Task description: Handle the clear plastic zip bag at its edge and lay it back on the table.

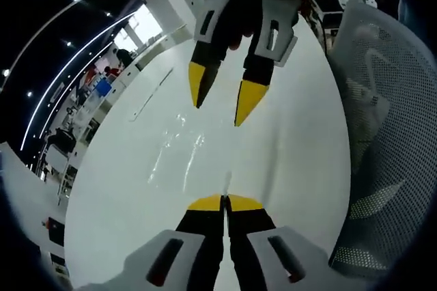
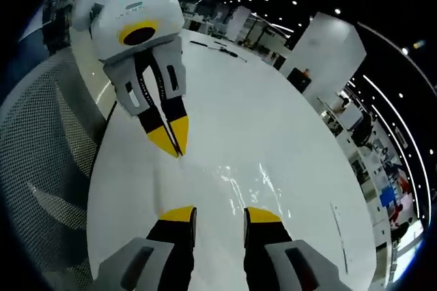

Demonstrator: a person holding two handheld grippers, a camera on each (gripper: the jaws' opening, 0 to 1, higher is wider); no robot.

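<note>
The clear plastic zip bag lies flat on the white table and shows mainly as glints. My left gripper is shut at the bag's near edge, and a thin crease of plastic runs into its closed yellow tips. Opposite it, my right gripper reaches in from the top, open, with its tips just above the bag's far side. In the right gripper view the bag lies just ahead of my open right gripper. The left gripper points down at the bag's edge with its tips together.
A grey mesh office chair stands close to the table's edge. A thin strip lies farther out on the table. Small dark items rest near the far rim. Desks and people fill the office beyond.
</note>
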